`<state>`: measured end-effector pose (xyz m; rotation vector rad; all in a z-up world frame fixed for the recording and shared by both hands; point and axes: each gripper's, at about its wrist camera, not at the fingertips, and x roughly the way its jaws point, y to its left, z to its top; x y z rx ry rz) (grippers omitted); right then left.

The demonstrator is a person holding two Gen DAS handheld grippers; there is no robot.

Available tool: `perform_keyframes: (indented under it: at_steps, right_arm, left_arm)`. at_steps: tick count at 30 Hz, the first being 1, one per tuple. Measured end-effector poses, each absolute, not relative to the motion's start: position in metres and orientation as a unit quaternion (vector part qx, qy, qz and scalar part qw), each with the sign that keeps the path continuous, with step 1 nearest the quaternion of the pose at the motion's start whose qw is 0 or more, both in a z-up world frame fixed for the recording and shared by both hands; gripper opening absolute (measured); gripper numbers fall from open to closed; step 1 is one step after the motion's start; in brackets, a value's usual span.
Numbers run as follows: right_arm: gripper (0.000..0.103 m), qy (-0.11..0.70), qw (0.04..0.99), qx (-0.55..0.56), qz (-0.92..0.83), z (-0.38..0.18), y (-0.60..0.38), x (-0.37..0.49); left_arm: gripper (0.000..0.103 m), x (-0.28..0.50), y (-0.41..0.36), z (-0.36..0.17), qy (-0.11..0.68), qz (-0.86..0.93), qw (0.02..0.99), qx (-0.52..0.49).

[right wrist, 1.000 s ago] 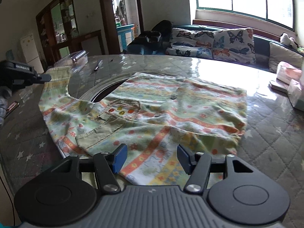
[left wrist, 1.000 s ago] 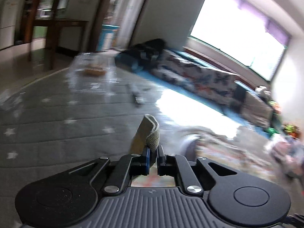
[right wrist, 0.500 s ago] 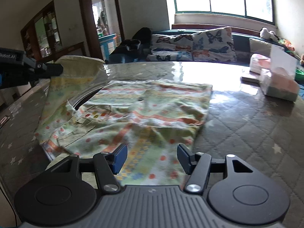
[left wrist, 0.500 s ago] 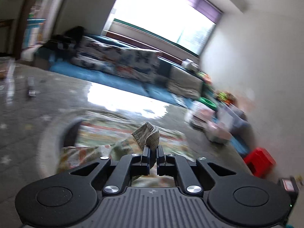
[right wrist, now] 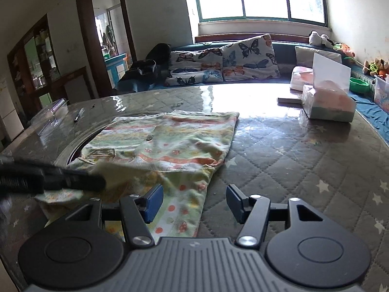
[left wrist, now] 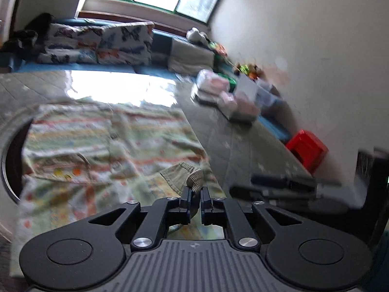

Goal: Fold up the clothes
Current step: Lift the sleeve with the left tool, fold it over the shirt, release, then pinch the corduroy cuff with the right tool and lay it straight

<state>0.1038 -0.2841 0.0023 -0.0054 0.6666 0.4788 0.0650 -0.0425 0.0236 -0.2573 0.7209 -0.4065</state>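
A patterned green, orange and white garment (right wrist: 170, 146) lies spread on the quilted grey table (right wrist: 304, 170); it also shows in the left wrist view (left wrist: 97, 141). My left gripper (left wrist: 194, 194) is shut on the garment's khaki ribbed cuff (left wrist: 194, 178), holding it over the garment's near right part. In the right wrist view the left gripper (right wrist: 48, 180) reaches in from the left above the garment's near edge. My right gripper (right wrist: 194, 202) is open and empty, just above the garment's near right corner. It also shows, blurred, in the left wrist view (left wrist: 279, 187).
A tissue box (right wrist: 328, 104) and packets stand at the table's right. A clear plastic box (right wrist: 51, 112) and a pen (right wrist: 79, 114) lie at the far left. A dark round opening (right wrist: 75, 150) shows under the garment's left side. A sofa with butterfly cushions (right wrist: 223, 63) lies beyond.
My left gripper has swung from the far left across and down over the garment, carrying the cuff and folding that side over. My right gripper has shifted slightly right, still open.
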Motion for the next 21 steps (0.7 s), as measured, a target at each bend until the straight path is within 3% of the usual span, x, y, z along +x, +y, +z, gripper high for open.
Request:
perform_keyframes:
  at_steps: [3, 8, 19, 21]
  right_arm:
    - [0.058, 0.324, 0.916, -0.002, 0.237, 0.004, -0.278, 0.106]
    - [0.057, 0.328, 0.909, -0.005, 0.255, 0.005, -0.263, 0.110]
    - [0.045, 0.362, 0.890, -0.017, 0.278, -0.014, -0.223, 0.134]
    - [0.037, 0.370, 0.888, -0.019, 0.275, -0.019, -0.219, 0.139]
  left_arm:
    - [0.011, 0.065, -0.046, 0.017, 0.359, -0.202, 0.904, -0.115]
    - [0.031, 0.057, -0.037, 0.020, 0.353, -0.213, 0.904, -0.113]
    - [0.033, 0.058, 0.036, 0.020, 0.345, -0.111, 0.924, -0.122]
    - [0.033, 0.059, 0.047, 0.014, 0.352, -0.092, 0.924, -0.122]
